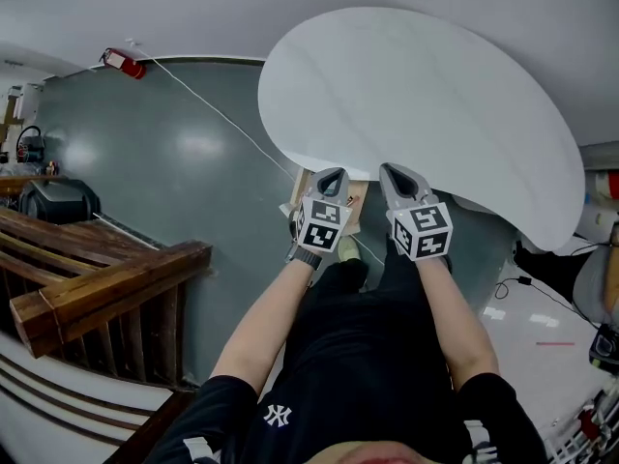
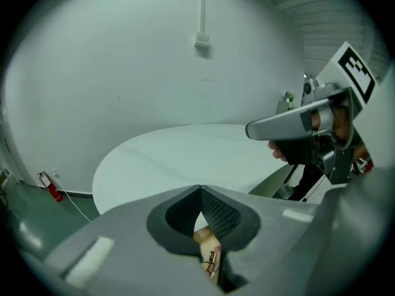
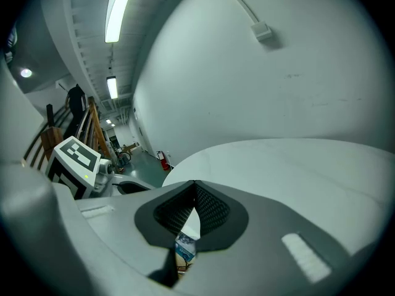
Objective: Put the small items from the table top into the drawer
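The white round table top [image 1: 416, 95] lies ahead of me, and I see no small items on it. Under its near edge a wooden drawer [image 1: 354, 201] shows between my two grippers; its contents are mostly hidden. My left gripper [image 1: 333, 174] and right gripper [image 1: 391, 169] hover side by side at the table's near edge, above the drawer. Both are shut with nothing held. In the left gripper view the jaws [image 2: 200, 189] meet, and a bit of the drawer [image 2: 207, 242] shows beneath. In the right gripper view a blue-and-white item [image 3: 184, 250] shows under the closed gripper [image 3: 195, 184].
A wooden stair railing [image 1: 106, 288] stands at the left, with a black bag [image 1: 58, 201] beyond it. A red fire extinguisher [image 1: 126, 63] and a white cable [image 1: 222, 114] lie on the green floor. My black trousers [image 1: 368, 327] fill the space below the grippers.
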Demonstrator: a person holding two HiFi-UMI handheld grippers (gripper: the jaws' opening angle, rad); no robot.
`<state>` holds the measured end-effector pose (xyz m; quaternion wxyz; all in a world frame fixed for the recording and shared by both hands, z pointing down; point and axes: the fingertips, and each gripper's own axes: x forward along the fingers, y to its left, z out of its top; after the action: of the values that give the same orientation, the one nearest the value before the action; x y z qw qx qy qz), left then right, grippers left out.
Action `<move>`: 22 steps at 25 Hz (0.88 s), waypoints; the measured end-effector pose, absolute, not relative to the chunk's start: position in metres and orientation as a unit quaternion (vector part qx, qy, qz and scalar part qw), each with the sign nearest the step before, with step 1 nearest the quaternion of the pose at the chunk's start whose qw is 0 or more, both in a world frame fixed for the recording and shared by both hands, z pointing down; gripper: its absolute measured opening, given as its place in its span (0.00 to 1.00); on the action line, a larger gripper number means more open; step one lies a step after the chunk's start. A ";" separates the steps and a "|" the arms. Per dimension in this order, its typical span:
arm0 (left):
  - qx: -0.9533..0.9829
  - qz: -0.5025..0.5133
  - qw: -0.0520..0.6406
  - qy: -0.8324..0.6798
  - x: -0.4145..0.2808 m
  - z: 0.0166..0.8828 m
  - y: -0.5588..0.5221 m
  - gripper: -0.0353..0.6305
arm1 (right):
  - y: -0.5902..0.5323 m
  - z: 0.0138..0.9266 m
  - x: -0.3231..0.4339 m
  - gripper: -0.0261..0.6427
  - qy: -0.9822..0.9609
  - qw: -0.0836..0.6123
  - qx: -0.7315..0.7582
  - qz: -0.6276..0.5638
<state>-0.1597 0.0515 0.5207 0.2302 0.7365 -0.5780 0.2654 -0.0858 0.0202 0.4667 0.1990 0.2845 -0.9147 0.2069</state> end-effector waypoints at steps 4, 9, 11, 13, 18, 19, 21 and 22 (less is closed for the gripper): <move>0.748 0.236 0.209 -0.585 -0.153 0.482 0.035 0.05 | 0.015 0.447 -0.082 0.07 -0.918 0.191 0.287 0.195; 0.759 0.198 0.207 -0.584 -0.144 0.441 0.021 0.05 | 0.009 0.425 -0.079 0.07 -0.924 0.182 0.285 0.181; 0.766 0.181 0.204 -0.582 -0.140 0.422 0.016 0.05 | 0.006 0.411 -0.079 0.07 -0.926 0.176 0.284 0.175; 0.774 0.163 0.198 -0.580 -0.135 0.397 0.011 0.05 | 0.001 0.393 -0.079 0.07 -0.930 0.169 0.282 0.167; 0.786 0.119 0.194 -0.574 -0.122 0.339 0.005 0.05 | -0.006 0.347 -0.075 0.07 -0.937 0.152 0.277 0.151; 0.789 0.114 0.191 -0.573 -0.120 0.330 0.004 0.05 | -0.007 0.340 -0.075 0.07 -0.938 0.147 0.276 0.148; 0.793 0.103 0.185 -0.571 -0.118 0.315 0.003 0.05 | -0.008 0.328 -0.074 0.07 -0.940 0.140 0.275 0.144; 0.795 0.098 0.184 -0.570 -0.116 0.309 0.003 0.05 | -0.008 0.323 -0.074 0.07 -0.941 0.136 0.275 0.141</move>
<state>-0.1164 0.0030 0.3085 0.1844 0.7947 -0.5700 0.0977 -0.0741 -0.0081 0.3229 0.1364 0.2749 -0.9412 0.1415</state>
